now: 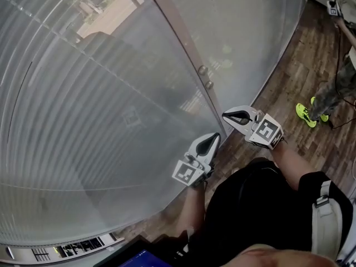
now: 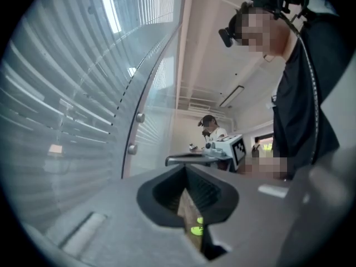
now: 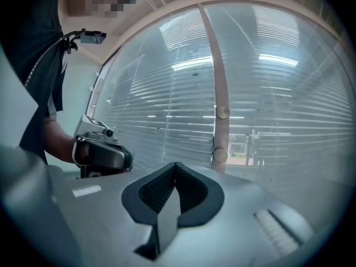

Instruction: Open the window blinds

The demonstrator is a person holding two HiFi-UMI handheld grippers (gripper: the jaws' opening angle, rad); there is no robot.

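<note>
Horizontal slat blinds (image 1: 83, 121) hang lowered behind a curved glass pane and also fill the left gripper view (image 2: 50, 110) and the right gripper view (image 3: 278, 110). A brown vertical post (image 1: 183, 38) carries two round knobs (image 1: 203, 69) (image 2: 139, 117) (image 3: 222, 113). My left gripper (image 1: 216, 136) (image 2: 186, 168) is shut and empty, held level close to the glass near the post's foot. Just right of it, my right gripper (image 1: 225, 115) (image 3: 176, 164) is also shut with nothing in it, pointing at the post below the knobs. Neither touches the blinds.
Wooden floor (image 1: 300, 77) runs along the window's base. Another person in bright green shoes (image 1: 306, 114) stands at the right. A dark screen (image 1: 139, 257) sits at the bottom edge. A low sill with vents (image 1: 61, 250) lies at the lower left.
</note>
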